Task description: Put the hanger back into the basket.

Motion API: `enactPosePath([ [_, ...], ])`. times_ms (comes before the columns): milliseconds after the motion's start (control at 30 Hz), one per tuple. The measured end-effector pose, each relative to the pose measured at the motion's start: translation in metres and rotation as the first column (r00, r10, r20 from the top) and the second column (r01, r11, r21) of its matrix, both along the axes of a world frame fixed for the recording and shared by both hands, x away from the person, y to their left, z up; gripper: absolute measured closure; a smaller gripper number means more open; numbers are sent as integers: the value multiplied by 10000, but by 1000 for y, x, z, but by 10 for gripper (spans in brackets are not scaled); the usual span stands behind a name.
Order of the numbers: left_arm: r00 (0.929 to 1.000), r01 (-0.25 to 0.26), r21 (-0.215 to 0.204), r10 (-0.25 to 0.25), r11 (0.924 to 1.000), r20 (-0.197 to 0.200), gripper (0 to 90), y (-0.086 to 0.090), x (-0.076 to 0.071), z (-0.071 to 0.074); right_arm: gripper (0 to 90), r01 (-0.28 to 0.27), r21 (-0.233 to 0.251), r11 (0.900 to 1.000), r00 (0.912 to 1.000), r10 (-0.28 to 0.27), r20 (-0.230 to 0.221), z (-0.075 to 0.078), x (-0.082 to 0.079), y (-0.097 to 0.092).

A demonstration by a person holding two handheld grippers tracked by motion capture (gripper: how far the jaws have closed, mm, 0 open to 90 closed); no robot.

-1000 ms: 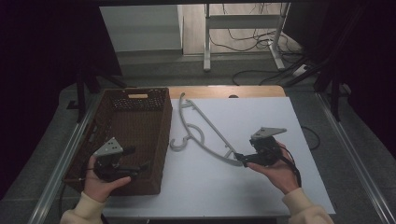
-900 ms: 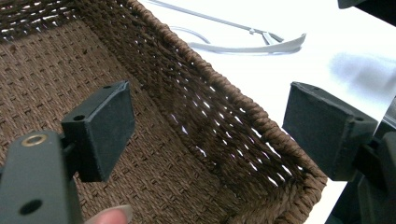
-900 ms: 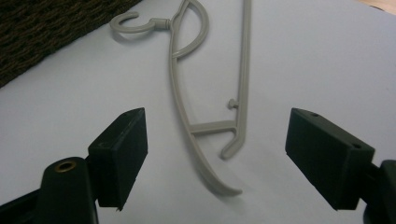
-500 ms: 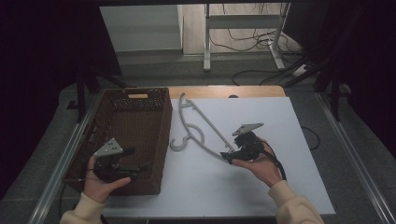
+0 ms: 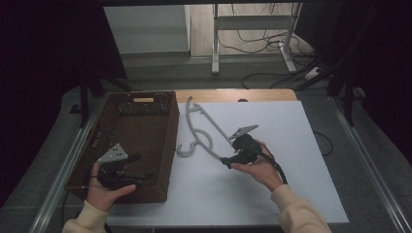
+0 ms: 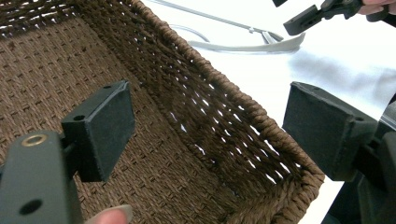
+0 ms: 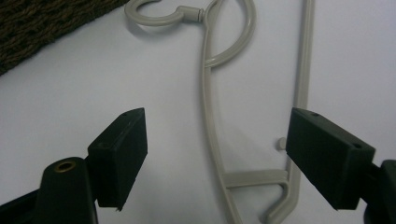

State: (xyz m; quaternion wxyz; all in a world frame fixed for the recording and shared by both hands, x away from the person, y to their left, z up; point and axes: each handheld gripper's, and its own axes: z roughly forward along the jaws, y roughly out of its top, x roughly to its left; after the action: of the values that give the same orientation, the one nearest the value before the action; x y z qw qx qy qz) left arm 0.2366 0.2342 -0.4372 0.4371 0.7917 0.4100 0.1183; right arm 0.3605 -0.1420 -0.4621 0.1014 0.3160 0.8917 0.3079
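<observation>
Hanger is what you're after here, and it's lying flat on the white table, just right of the wicker basket, hook end nearest the basket wall. Your right gripper is down low at the hanger's near end, jaws wide apart, nothing between them yet. In the right gripper view the two grey bars of the hanger run straight up between the jaws, so you look lined up but haven't closed on anything.

Your left gripper hangs over the near end of the basket, jaws also spread and empty; in the left gripper view they straddle the basket's right wall.

My read: you're in the reach/approach step, pickup not done. Next move probably needs you to sink a touch lower so the pads bracket one bar or both, then squeeze. That plastic is thin and sits flush on the table, so I'd guess it could skate away if you close too high. After that, lift and swing it over the rim into the basket.
</observation>
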Motion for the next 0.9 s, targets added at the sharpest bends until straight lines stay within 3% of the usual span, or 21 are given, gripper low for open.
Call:
enactPosePath([
  [700,10000,4,12,-4,10000,81,165,0,-2,2,232,-295,-823,9962,9972,237,-711,-22,16,24],
  [900,10000,-15,33,15,10000,47,165,1,-1,1,330,-452,-1562,9867,9942,293,-1030,-34,22,32],
])
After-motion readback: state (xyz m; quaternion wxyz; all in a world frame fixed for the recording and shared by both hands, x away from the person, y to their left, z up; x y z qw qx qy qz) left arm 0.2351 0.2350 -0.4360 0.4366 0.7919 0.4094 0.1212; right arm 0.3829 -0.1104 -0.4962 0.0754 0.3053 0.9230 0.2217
